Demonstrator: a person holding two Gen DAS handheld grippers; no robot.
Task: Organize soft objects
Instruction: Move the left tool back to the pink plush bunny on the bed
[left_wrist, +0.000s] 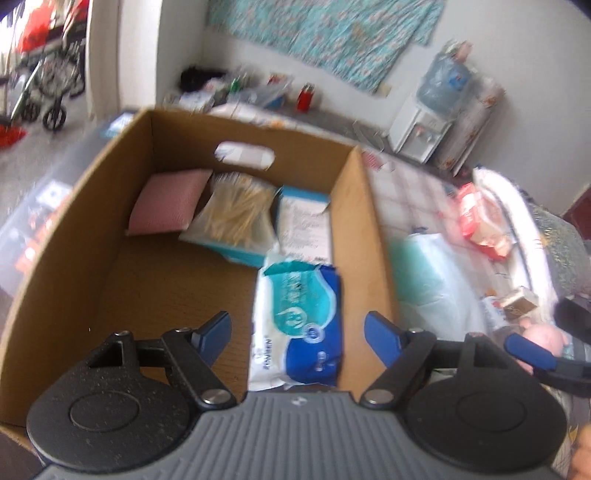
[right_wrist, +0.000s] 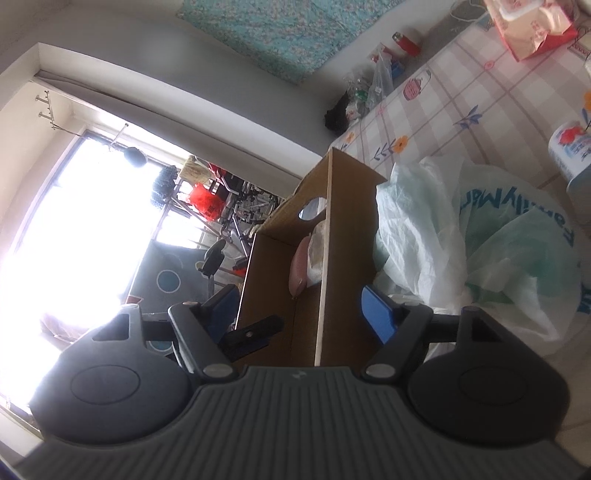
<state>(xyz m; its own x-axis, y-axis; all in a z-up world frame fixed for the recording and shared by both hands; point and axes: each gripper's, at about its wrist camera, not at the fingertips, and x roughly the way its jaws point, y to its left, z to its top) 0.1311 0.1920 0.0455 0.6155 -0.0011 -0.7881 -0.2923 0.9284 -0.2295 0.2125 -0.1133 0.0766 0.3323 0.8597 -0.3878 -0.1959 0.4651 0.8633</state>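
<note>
- Left wrist view: the left claw (left_wrist: 297, 332) is seen spread wide and empty above the cardboard box (left_wrist: 92, 206). A blue-and-teal wipes pack (left_wrist: 299, 317) lies on the box floor against the right wall; a pink cushion (left_wrist: 168, 203), a cotton-swab pack (left_wrist: 236, 214) and a leaflet (left_wrist: 303, 225) are crowded at the far wall.
- Right wrist view: the right claw (right_wrist: 301, 314) is held open, nothing gripped, with the box wall (right_wrist: 325, 266) standing between its fingers. A crumpled plastic bag (right_wrist: 480, 236) is heaped just beside the box on the checked worktop (right_wrist: 480, 96).

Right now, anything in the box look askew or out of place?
Mostly tidy. The blue tissue pack lies flat by the cardboard box's right wall, slightly skewed. The pink sponge leans tilted against the back wall beside the bag of wooden sticks. No spills or damage visible. Left tongs are open and empty.
</note>
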